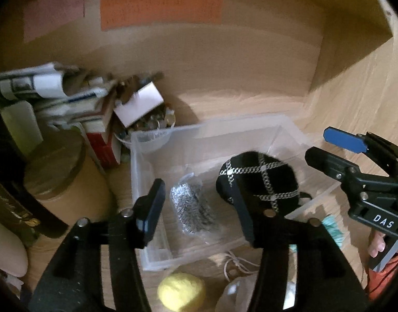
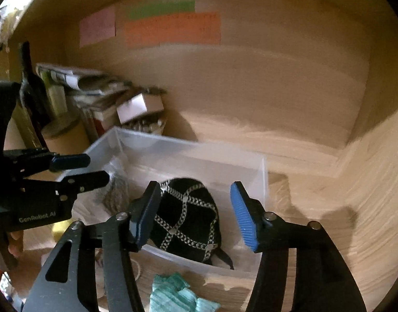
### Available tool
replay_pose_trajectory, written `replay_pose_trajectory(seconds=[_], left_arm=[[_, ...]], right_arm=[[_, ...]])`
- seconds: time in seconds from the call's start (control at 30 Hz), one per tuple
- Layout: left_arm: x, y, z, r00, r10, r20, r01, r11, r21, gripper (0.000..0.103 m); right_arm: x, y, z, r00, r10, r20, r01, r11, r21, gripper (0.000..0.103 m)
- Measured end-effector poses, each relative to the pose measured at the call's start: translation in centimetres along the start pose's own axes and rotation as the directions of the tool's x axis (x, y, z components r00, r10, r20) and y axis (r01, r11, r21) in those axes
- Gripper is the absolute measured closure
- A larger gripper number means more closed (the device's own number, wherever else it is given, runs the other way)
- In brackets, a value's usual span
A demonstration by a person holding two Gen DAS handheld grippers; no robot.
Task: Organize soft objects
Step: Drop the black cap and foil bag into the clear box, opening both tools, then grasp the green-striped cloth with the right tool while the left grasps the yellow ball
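A clear plastic bin (image 1: 139,156) (image 2: 261,174) stands on the wooden surface. Inside lie a black cap with silver chains (image 1: 258,182) (image 2: 188,218) and a silver mesh item in a clear bag (image 1: 191,208) (image 2: 115,195). My left gripper (image 1: 199,205) is open and empty above the bin's near side. My right gripper (image 2: 196,215) is open and empty, its fingers on either side of the cap, above it. The right gripper shows in the left wrist view (image 1: 326,145), the left gripper in the right wrist view (image 2: 95,169). A yellow soft ball (image 1: 182,292), a teal knitted cloth (image 2: 175,296) (image 1: 334,227) and a white bag with a cord (image 1: 240,286) lie in front of the bin.
At the back left stand stacked papers and boxes (image 1: 56,98), a white cup of small items (image 1: 152,130), a cardboard tube (image 1: 58,171) and a dark bottle (image 2: 30,96). A cardboard wall with coloured notes (image 1: 160,7) closes the back. Bare wood lies right of the bin.
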State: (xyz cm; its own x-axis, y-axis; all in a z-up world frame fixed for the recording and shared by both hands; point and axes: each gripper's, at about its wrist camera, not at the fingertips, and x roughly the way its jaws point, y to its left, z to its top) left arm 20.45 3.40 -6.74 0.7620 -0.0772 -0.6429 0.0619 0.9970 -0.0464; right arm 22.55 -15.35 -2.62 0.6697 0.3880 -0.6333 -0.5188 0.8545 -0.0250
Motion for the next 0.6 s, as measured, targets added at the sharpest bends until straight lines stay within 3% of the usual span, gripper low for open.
replay_pose_trajectory(seconds=[0.13, 0.3, 0.6], left_arm=[[-2.6, -0.3, -0.1, 0.998, 0.012, 0.062, -0.013, 1.0, 0.008, 0.038], [-5.3, -0.1, -1.0, 0.992, 0.03, 0.119, -0.031, 1.0, 0.003, 0.012], [-6.8, 0.5, -4.4, 0.994, 0.053, 0.1, -0.054, 0.999, 0.006, 0.006]], right_arm=[[-2.1, 0.0, 0.3, 0.999, 0.01, 0.051, -0.01, 1.0, 0.008, 0.04], [-4.8, 0.3, -0.4, 0.994, 0.028, 0.103, -0.029, 0.999, 0.013, 0.028], [-6.3, 0.7, -3.8, 0.996, 0.04, 0.076, -0.041, 0.999, 0.005, 0.025]])
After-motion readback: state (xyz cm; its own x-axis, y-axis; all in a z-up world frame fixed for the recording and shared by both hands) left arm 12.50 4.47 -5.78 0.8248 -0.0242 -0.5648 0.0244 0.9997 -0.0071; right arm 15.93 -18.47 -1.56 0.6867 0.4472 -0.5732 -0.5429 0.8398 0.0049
